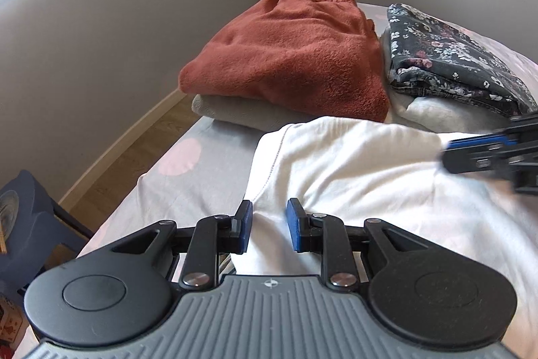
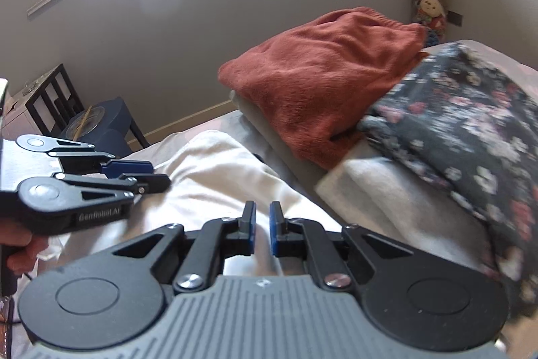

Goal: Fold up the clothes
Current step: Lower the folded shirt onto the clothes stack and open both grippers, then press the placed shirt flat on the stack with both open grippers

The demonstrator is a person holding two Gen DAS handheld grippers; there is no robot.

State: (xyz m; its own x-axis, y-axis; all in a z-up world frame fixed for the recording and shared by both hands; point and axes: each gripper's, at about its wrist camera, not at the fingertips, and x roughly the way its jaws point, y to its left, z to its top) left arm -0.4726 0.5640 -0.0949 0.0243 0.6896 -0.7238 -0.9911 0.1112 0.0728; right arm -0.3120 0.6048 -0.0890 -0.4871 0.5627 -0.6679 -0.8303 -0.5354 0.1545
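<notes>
Left wrist view takes in the bed, its grey sheet dotted with pink, with the white garment spread across its near part. Far beyond it sit a rust fleece on a grey fold and a floral garment on a white one. The left gripper has its jaws parted narrowly, with white cloth seen between them. The right gripper likewise shows a narrow gap over the garment's edge, holding nothing.
</notes>
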